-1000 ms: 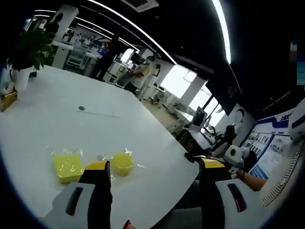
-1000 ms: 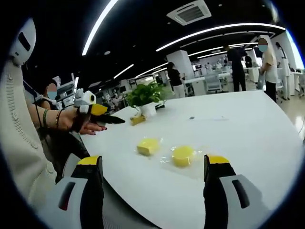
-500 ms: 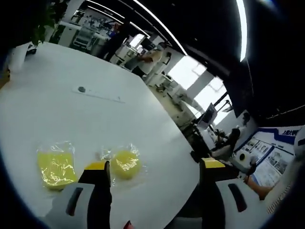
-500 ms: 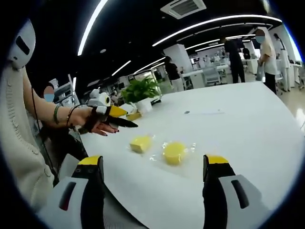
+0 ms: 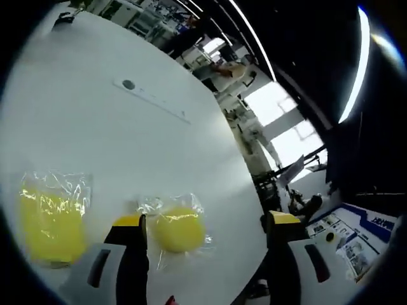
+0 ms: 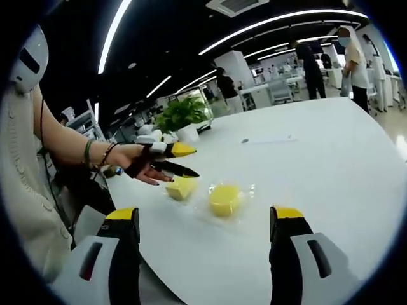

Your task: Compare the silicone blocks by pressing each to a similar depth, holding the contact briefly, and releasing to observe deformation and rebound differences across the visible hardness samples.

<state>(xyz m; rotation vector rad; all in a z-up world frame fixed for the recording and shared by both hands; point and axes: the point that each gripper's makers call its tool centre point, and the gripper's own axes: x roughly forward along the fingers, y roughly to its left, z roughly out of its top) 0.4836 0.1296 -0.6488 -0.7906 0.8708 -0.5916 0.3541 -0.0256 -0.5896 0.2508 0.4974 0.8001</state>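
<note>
Two yellow silicone blocks waiting on the white counter [image 5: 95,127], neither being pressed yet.

Going left to right in the left gripper view, the square block [image 5: 51,219] and the round block [image 5: 180,229] are lying bagged and undented, the left gripper [image 5: 203,229] hovering near the round one, fingers released. The right gripper [image 6: 203,222] is hanging back, also spread; every press looks still ahead.

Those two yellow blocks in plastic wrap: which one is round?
The round silicone block lies between the left gripper's open jaws, nearer the table edge. The square silicone block beside it has straight sides and corners.
</note>
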